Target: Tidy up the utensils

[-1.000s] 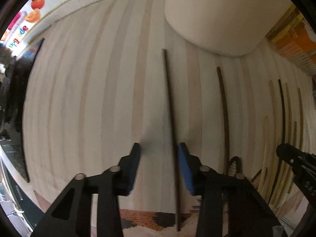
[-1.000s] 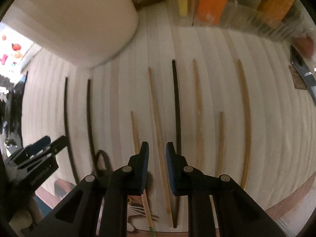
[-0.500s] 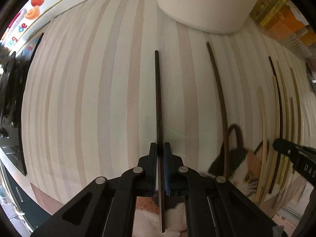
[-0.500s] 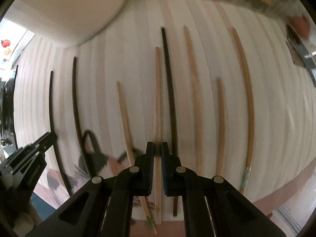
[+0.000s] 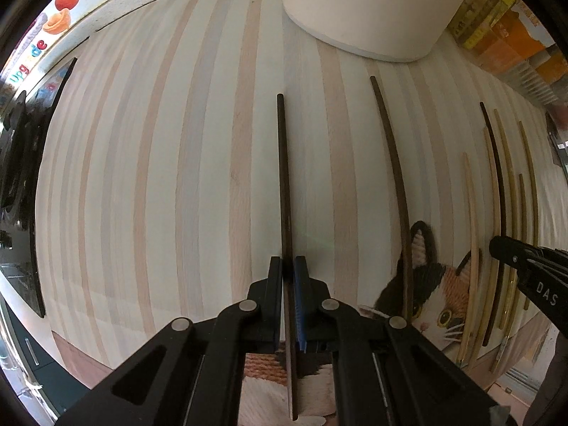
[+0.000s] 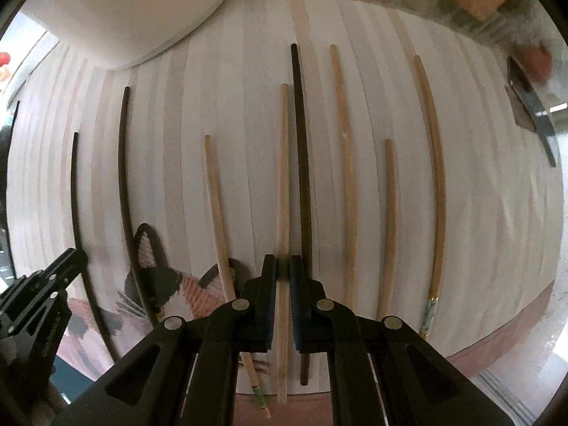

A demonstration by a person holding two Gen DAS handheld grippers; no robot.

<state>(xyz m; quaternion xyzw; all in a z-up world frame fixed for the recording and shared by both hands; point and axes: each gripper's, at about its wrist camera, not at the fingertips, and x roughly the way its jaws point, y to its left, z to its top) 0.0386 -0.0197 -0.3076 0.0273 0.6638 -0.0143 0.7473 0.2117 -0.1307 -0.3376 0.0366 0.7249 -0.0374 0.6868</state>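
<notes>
Left wrist cam first: the left gripper (image 5: 288, 266) points straight down at a striped placemat (image 5: 159, 177), and its jaws are clamped tight on a dark brown chopstick (image 5: 284, 177). That stick runs from 6 o'clock up toward 12, with the far tip ending short of a big white container (image 5: 372, 10) sitting at about 1 o'clock. A second dark chopstick (image 5: 394, 177) lies on the mat off at 3 o'clock of the held one, well apart from it, with its near end crossing a cat picture (image 5: 436, 305) printed on the mat. Further out at 3 o'clock there's a bunch of pale wooden chopsticks (image 5: 470, 230), and the right gripper (image 5: 497, 245) pokes in from the edge there.

Right wrist cam: the right gripper (image 6: 283, 266) also points down, pinched shut on a light wooden chopstick (image 6: 283, 177) that runs straight up the middle. A black chopstick (image 6: 301, 159) lies just beside it on the 3 o'clock side. More tan sticks lie at 3 o'clock, the outermost being a long curved-looking one (image 6: 438, 177); another tan one (image 6: 216, 206) lies at 9 o'clock. The left gripper (image 6: 76, 257) shows at 8 o'clock, on the thin dark stick it's holding (image 6: 73, 184). The white container (image 6: 124, 10) sits at 11 o'clock.
</notes>
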